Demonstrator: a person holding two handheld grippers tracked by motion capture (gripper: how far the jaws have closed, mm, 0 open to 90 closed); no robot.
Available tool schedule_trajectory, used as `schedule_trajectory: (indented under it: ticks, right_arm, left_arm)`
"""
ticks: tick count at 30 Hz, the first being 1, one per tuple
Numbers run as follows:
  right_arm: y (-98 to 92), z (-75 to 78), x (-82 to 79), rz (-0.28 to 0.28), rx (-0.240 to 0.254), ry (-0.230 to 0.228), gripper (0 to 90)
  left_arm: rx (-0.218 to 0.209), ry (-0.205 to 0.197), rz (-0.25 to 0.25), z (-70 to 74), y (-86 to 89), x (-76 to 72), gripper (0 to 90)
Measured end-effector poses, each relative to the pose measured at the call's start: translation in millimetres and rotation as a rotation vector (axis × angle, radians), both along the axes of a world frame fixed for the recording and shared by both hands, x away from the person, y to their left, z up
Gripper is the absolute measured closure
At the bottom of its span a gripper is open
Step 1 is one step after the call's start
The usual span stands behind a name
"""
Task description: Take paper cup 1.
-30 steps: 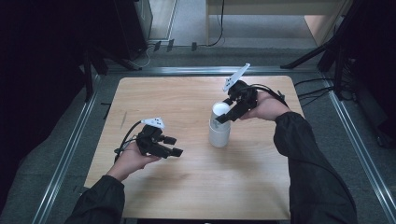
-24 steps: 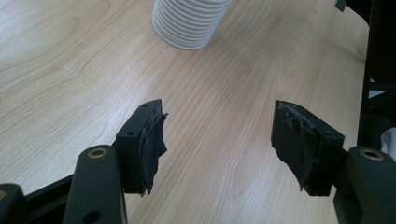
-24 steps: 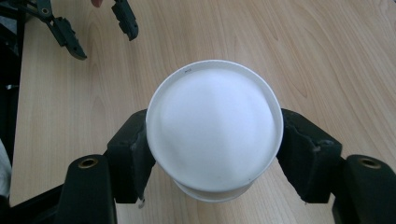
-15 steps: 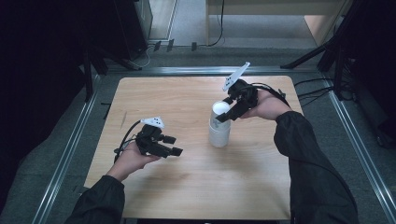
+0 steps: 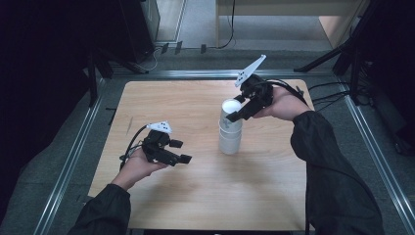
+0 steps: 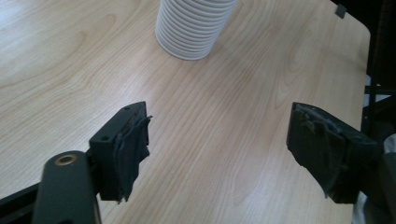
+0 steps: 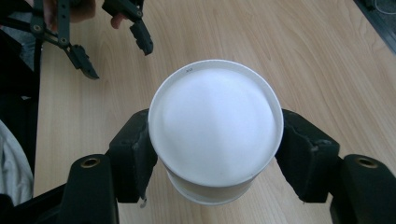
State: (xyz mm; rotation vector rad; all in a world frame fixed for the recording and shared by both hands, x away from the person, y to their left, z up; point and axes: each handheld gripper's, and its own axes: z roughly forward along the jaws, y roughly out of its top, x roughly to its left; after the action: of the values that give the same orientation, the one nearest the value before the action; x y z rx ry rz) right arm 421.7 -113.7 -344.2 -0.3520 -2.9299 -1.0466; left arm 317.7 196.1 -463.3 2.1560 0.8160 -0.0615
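— Pale wood worktop (image 5: 195,103), bare apart from one thing. Where's the stack?

— White cup stack (image 5: 230,139) stands upright mid-worktop. Right gripper (image 5: 234,113) pinches the top cup (image 7: 215,123) from both sides, probably to lift straight up.

— And the left gripper (image 5: 181,152)?

— Jaws spread, empty, near but apart, stack ahead of it.

Grey floor (image 5: 73,147), dark surroundings, pale wooden furniture (image 5: 274,7) beyond.
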Motion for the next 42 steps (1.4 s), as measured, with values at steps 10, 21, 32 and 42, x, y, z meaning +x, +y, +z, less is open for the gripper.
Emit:
schedule_trajectory:
  ticks: [10,21,32,42]
  right_arm:
    - [-2.3,39.6,-6.2,0.004,-0.005,-0.036,34.3]
    - [1.5,71.1,-40.3,0.097,-0.005,-0.064,34.5]
    - [5.8,18.5,-68.6,0.17,0.031,-0.007,34.8]
    - [-8.0,-29.6,-80.4,0.117,0.13,0.037,34.7]
  left_arm:
    - [-0.02,-0.009,-0.005,2.2,0.6,-0.9,18.1]
    - [-0.034,-0.005,-0.031,4.5,-0.3,-2.8,15.3]
    - [-0.045,-0.018,-0.054,4.4,-1.7,-3.8,15.4]
    - [-0.052,-0.026,-0.117,3.1,-10.5,-7.4,15.8]
